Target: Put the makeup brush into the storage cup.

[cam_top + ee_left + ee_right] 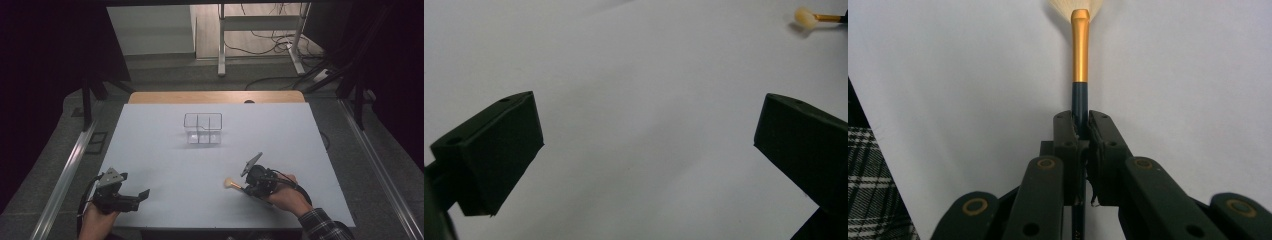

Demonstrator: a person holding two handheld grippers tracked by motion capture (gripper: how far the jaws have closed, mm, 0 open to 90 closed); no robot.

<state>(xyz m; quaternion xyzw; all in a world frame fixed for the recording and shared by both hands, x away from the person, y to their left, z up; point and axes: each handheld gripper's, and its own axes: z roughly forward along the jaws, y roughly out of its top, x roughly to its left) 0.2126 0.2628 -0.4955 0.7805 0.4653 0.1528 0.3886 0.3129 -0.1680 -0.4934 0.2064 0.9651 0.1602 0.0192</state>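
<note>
Gripping the makeup brush by its dark handle, the right gripper has its jaws pressed together on the shaft, with the gold ferrule and pale bristle head sticking out past the tips. In the high view the brush lies low over the white table near its front edge, long axis running roughly from 4 o'clock at the hand to 10 o'clock at the bristles. The clear divided organizer stands well apart from it, toward 11 o'clock from the right gripper, close to the middle of the table's far half. That offset is what the coming move likely turns on: the brush would have to travel up-table and be tipped upright, handle or head down, to drop into one of the compartments. The right hand is the nearer one to the organizer and already has the brush. The left gripper sits at the near left corner, jaws spread wide with nothing between them, bare table showing in the gap, and the bristle tip off toward its 1 o'clock
</note>
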